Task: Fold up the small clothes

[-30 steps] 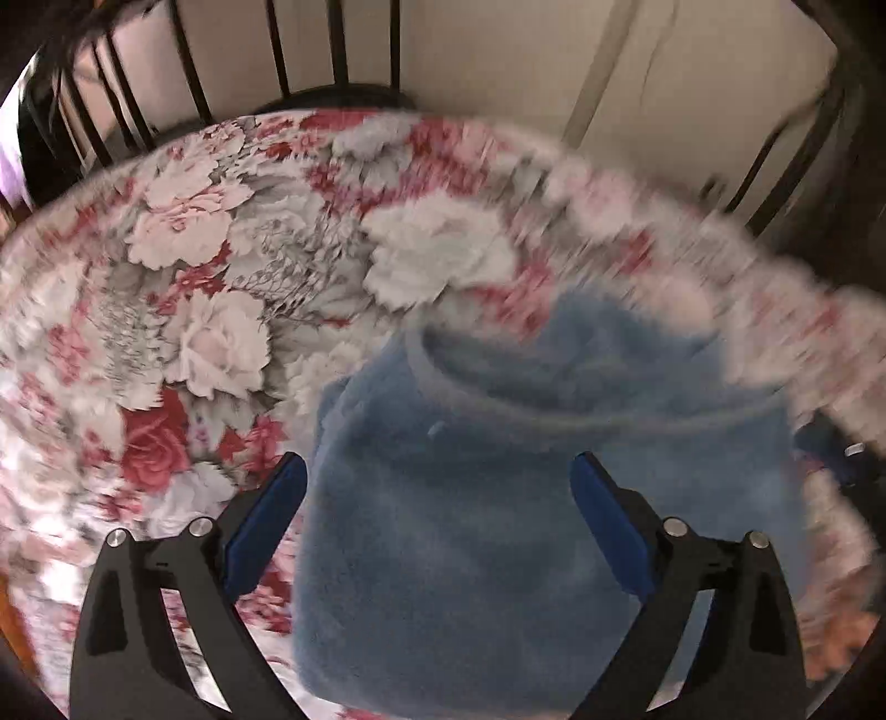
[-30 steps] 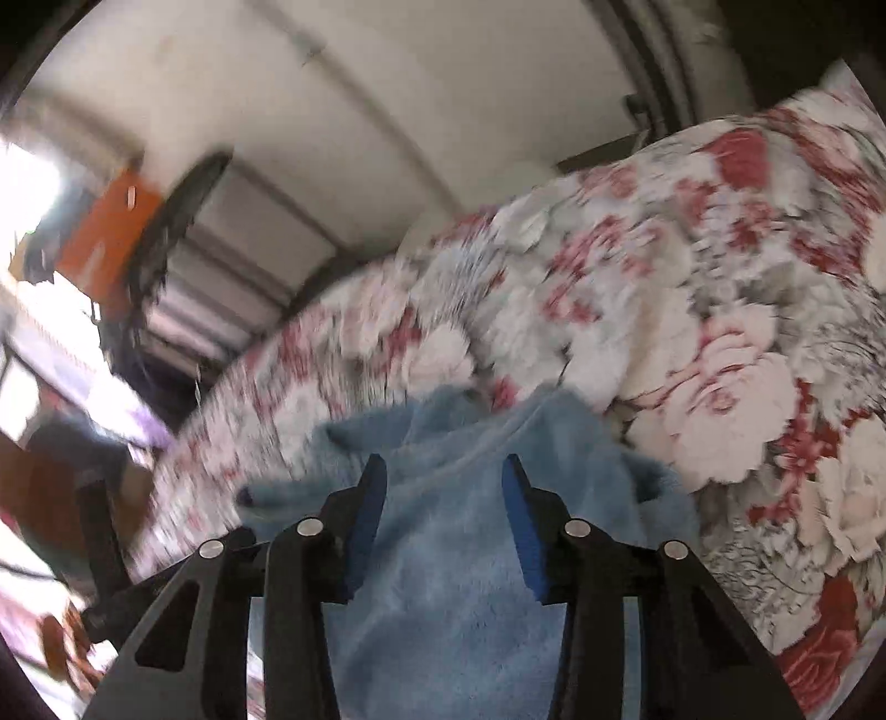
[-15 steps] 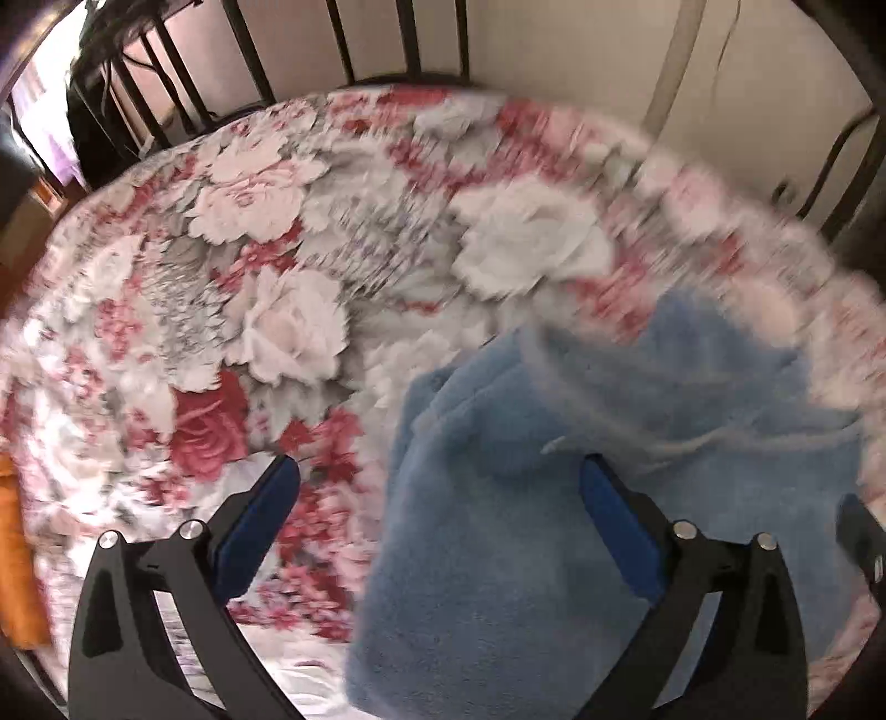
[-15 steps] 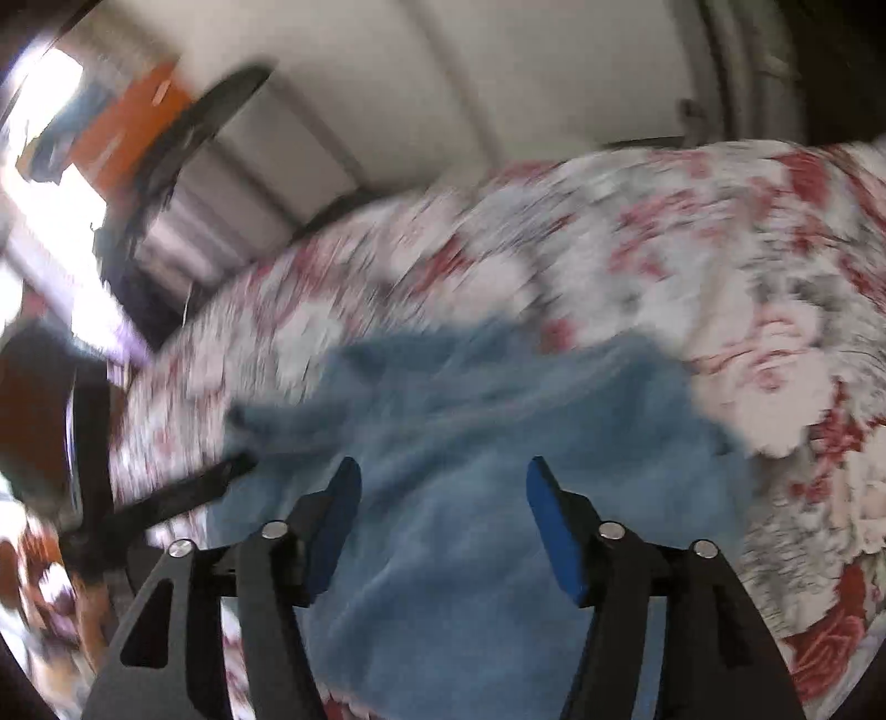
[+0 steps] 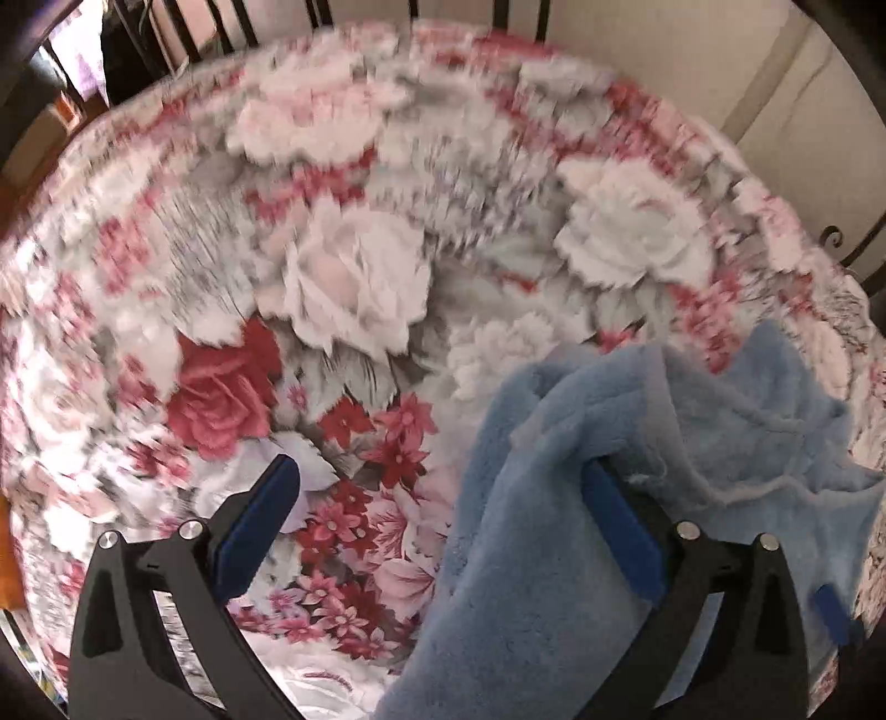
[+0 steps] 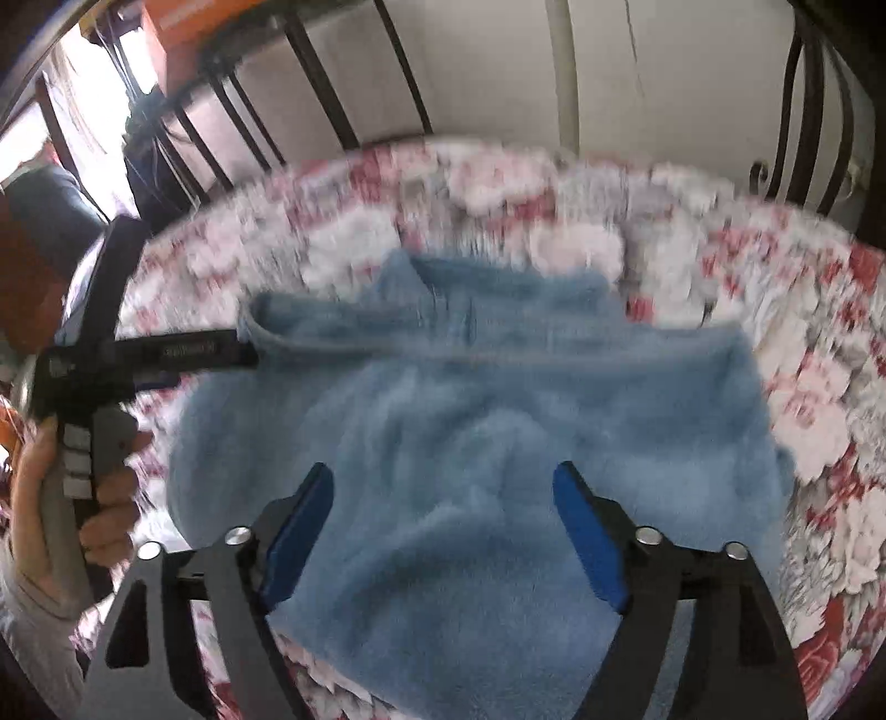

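Observation:
A small light-blue fleece garment lies rumpled on a floral bedspread. In the left wrist view the garment fills the lower right, with a flap bunched over the right finger. My left gripper is open, its left finger over bare bedspread and its right finger under the garment's edge. My right gripper is open above the middle of the garment. The left gripper also shows in the right wrist view at the garment's left edge, held by a hand.
Black metal bed rails stand along the far edge of the bed, with a pale wall behind. An orange box sits at the far left beyond the rails. The person's hand is at the left.
The left gripper has moved left, so the garment now sits at its right finger. The right gripper has opened wider and swung round to face the bed rails.

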The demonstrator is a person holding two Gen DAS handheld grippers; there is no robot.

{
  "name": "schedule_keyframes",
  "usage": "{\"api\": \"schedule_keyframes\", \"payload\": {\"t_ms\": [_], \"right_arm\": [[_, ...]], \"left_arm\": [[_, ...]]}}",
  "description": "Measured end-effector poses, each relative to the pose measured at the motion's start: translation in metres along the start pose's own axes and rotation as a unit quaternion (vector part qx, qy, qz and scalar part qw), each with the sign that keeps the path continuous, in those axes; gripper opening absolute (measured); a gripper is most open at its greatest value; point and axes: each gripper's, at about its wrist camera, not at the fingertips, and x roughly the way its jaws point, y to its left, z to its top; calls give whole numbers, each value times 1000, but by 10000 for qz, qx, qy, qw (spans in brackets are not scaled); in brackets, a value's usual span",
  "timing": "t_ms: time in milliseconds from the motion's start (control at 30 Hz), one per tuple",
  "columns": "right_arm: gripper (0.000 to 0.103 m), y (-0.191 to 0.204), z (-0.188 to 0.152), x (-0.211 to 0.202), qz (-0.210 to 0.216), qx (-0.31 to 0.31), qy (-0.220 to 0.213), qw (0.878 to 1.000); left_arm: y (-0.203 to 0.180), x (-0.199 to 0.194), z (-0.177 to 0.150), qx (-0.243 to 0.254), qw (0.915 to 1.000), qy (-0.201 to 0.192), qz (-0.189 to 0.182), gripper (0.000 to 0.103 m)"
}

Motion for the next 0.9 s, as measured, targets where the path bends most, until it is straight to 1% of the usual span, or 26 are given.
{"api": "schedule_keyframes", "payload": {"t_ms": [33,100,167,200,267,333,367,400,433,467,533,600,667,733,767,833,867,900], "right_arm": [[93,-1,-5,12,-139,-92,249,9996],[97,7,-4,13,-216,-290,168,9992],[98,11,0,10,-308,-347,269,9986],[98,11,2,6,-298,-296,264,9988],[98,4,6,-11,-145,-40,54,9999],[98,-6,9,-29,-64,243,-179,9995],[99,-11,9,-34,-60,378,-233,9990],[99,-16,9,-36,-48,524,-267,9983],[99,-25,6,-39,-3,734,-275,9969],[99,-29,6,-37,19,850,-253,9961],[99,-43,2,-38,-37,1078,-257,9938],[99,-52,-1,-39,-86,1197,-305,9923],[99,-57,1,-35,-53,1266,-240,9916],[99,-53,3,-23,-166,1209,-66,9925],[99,-51,2,-13,-367,1050,137,9937],[99,-46,-2,-7,-600,741,270,9951],[99,-41,-2,-4,-767,532,303,9952],[100,-39,-3,-4,-822,474,319,9950]], "left_arm": [[4,7,2,-92,9998,112,-103,99],[11,14,7,-282,9987,290,-310,99],[21,12,11,-490,9967,386,-526,99],[26,8,13,-548,9963,338,-570,99],[29,-14,19,-471,9970,-4,-613,99],[22,-35,20,-223,9976,-344,-562,98],[16,-43,20,23,9975,-532,-455,98],[9,-46,19,190,9975,-603,-328,98],[2,-43,16,375,9975,-587,-107,98],[-8,-37,14,531,9978,-401,72,98],[-8,-17,13,489,9982,-82,349,99],[-4,-7,14,289,9994,-10,192,99],[-5,0,22,320,9993,-39,202,99],[-6,5,31,450,9984,-125,319,99],[-6,7,34,450,9984,-119,335,99],[-8,6,37,448,9984,-139,328,99],[-16,5,38,502,9979,-175,370,99],[-21,5,40,566,9973,-217,414,99]]}}
